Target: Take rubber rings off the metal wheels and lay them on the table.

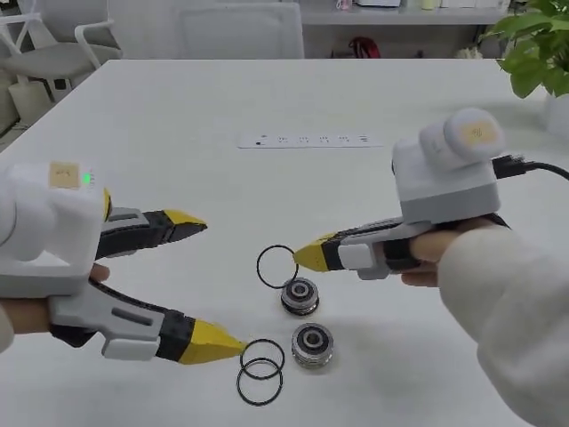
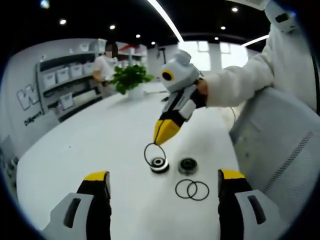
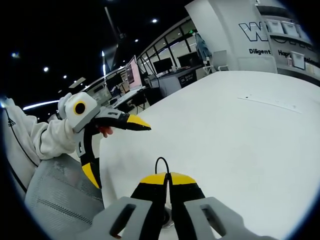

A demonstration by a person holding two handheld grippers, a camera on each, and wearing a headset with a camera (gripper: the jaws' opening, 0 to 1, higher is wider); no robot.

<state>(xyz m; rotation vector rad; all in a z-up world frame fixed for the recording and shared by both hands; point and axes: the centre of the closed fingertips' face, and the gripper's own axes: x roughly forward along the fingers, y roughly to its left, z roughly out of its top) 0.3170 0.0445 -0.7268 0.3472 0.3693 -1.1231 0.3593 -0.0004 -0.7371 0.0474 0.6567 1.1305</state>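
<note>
Mostly white table (image 1: 222, 107), potted plant (image 1: 538, 44), office shelves (image 2: 65, 75).

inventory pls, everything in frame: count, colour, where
rubber rings: three, black; two overlapping on the table beside the near wheel, one pinched at the far wheel
metal wheels: two, silver with dark centres, close together on the table, near edge
power strip: one, white, set into the table further back
plant: one, green, far right
chairs: several, white, past the far edge
table: one, white
left gripper: yellow tips, open, left of the rings
right gripper: yellow tips, shut on one rubber ring
sleeve: white, right arm
</note>
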